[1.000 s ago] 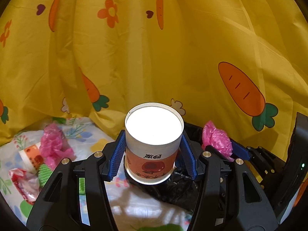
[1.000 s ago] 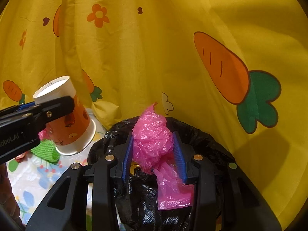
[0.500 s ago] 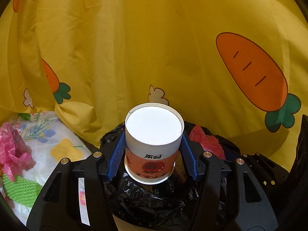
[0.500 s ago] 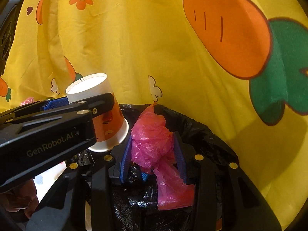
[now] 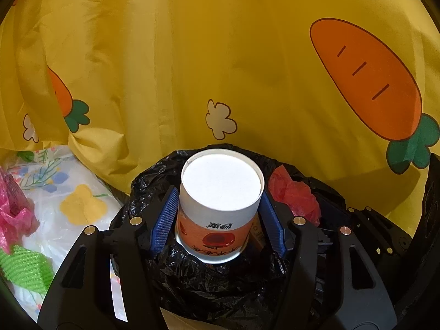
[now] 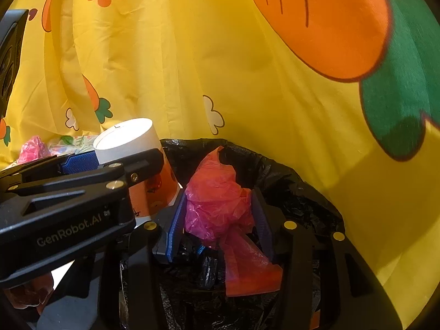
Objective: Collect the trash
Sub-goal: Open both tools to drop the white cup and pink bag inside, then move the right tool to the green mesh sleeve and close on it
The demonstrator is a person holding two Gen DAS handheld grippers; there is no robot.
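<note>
Hidden: the black trash bag's [image 5: 209, 283] inside is too dark to make out.
Paper cup [image 5: 220, 206]: upside down over the bag, base toward 12 o'clock.
Left gripper [image 5: 218, 220]: jaws just opened, cup between them, left pad clear.
Right gripper [image 6: 218, 220]: jaws just opened, pink plastic bag [image 6: 220, 206] between the pads; grip unclear.

Both grippers tilt downward side by side, the left gripper [image 5: 218, 220] with its blue pads [image 5: 164, 221] standing slightly clear after its jaws have just been opening, the right gripper [image 6: 217, 220] close on its right, jaws likewise just opening, pads [image 6: 176, 222] parted.
</note>
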